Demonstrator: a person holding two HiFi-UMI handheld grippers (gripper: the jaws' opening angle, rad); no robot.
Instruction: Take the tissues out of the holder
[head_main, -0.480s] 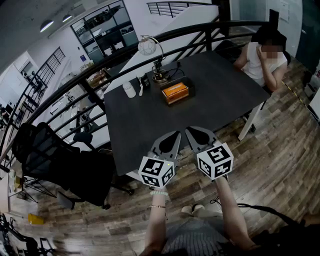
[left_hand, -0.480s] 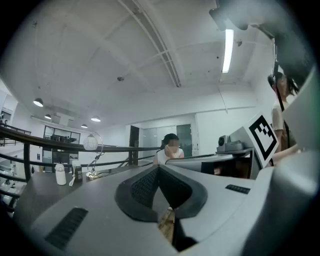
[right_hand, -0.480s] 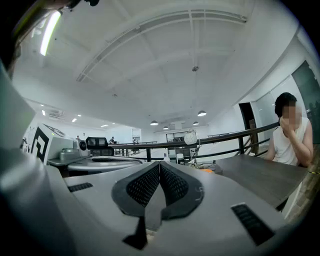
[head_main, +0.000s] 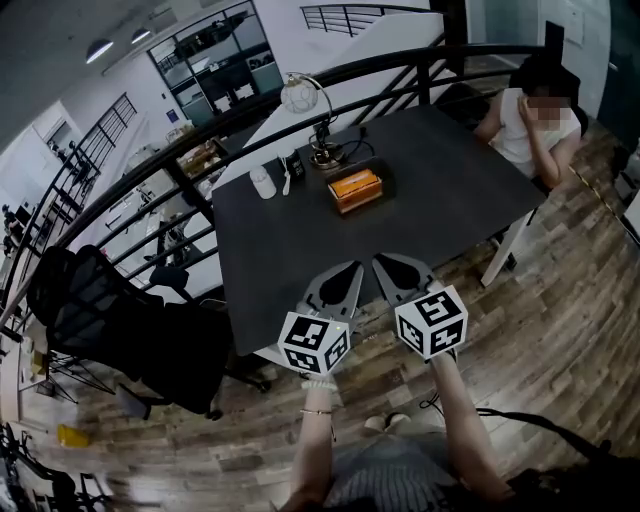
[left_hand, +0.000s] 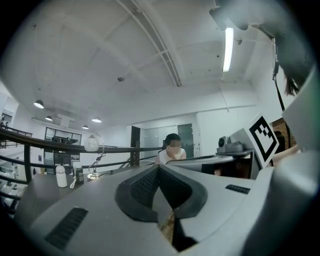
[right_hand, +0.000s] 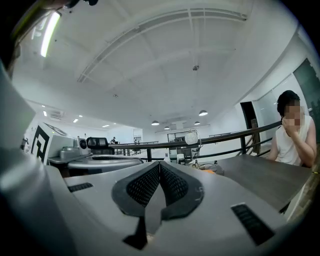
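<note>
An orange tissue pack sits in a dark holder (head_main: 356, 187) at the far side of the dark table (head_main: 400, 220). In the head view both grippers hover over the table's near edge, far short of the holder. My left gripper (head_main: 350, 270) is shut with nothing between its jaws, and in its own view the tips (left_hand: 159, 167) meet. My right gripper (head_main: 384, 263) is shut and empty too, its pads touching (right_hand: 159, 165). From the right gripper view only a sliver of the orange pack (right_hand: 216, 171) shows behind the jaws.
A globe desk lamp (head_main: 300, 98), a white bottle (head_main: 260, 181) and small items stand at the table's far edge by a black railing (head_main: 200, 140). A seated person (head_main: 530, 120) is at the table's far right corner. A black office chair (head_main: 110, 320) stands left.
</note>
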